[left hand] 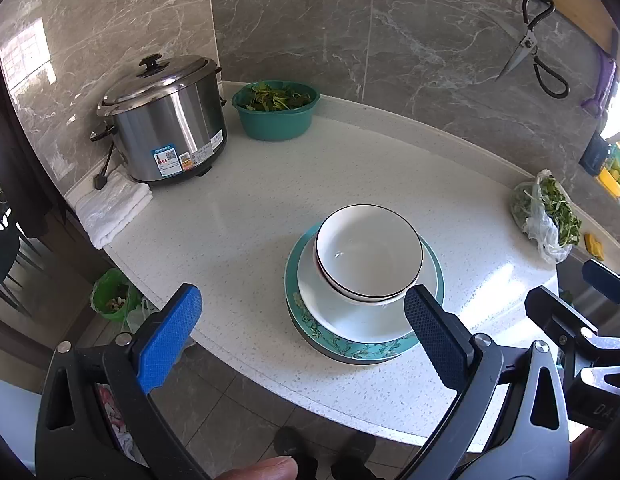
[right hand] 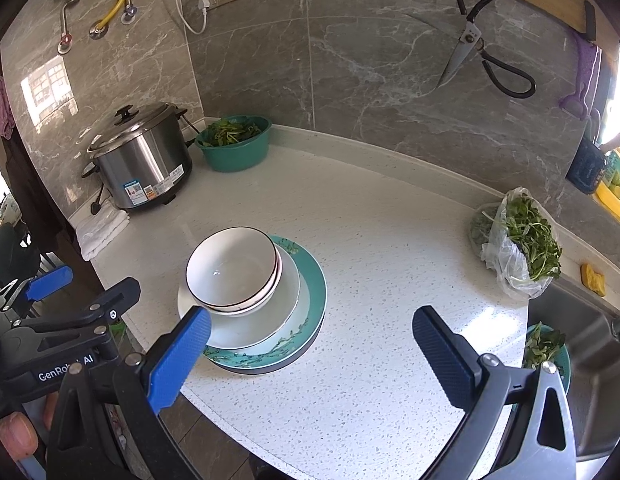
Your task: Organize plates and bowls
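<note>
We see both jaws spread wide, gripping nothing; the black-rimmed white ceramic bowls point(left hand: 369, 254), probably two nested, lie ahead between them, nearer our left gripper point(left hand: 302, 330) than the right gripper point(right hand: 310, 354).

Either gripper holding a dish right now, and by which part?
Nothing is held. The left gripper and right gripper are both open and empty, short of the stacked bowls on the plates.

Grey marble wall point(left hand: 390, 52), white speckled counter point(left hand: 250, 208), grey tiled floor point(left hand: 214, 408)
</note>
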`<state>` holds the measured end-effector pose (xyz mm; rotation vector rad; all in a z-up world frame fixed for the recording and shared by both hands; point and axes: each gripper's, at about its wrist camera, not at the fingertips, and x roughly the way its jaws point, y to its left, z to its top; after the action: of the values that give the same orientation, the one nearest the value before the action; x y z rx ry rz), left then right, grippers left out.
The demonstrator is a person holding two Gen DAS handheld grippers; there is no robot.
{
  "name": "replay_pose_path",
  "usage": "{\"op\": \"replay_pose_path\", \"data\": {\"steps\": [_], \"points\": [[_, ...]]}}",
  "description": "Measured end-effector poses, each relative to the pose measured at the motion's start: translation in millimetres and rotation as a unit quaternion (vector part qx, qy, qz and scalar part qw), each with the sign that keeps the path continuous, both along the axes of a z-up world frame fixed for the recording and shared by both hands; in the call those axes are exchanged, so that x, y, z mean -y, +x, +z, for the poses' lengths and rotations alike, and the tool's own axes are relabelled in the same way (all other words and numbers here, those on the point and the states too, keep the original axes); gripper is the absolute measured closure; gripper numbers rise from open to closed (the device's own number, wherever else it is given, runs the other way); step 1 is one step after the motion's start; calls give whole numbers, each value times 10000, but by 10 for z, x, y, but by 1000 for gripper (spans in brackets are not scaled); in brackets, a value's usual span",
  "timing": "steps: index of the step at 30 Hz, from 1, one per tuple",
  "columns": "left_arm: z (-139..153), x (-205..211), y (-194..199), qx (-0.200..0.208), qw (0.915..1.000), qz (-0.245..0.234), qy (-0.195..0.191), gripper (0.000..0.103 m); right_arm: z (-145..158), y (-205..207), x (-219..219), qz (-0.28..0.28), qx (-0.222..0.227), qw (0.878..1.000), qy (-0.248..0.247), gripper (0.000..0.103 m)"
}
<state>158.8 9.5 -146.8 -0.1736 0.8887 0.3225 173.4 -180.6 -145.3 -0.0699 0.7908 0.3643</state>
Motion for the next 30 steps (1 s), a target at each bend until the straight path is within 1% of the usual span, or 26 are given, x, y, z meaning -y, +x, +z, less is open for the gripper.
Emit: {"op": "replay_pose_path", "data": {"steps": [7, 27, 30], "points": [[-9, -28, -51, 8, 10000, 23, -21, 0, 4, -7, -11, -1, 2, 10000, -4, 0], [-8, 6, -3, -13, 10000, 1, -38, 0, -8, 3, 8, -11, -11, 10000, -8, 0], [-19, 6, 8, -28, 9999, -1, -100, 0, -14, 17, 24, -9, -19, 10000, -15, 0]]}}
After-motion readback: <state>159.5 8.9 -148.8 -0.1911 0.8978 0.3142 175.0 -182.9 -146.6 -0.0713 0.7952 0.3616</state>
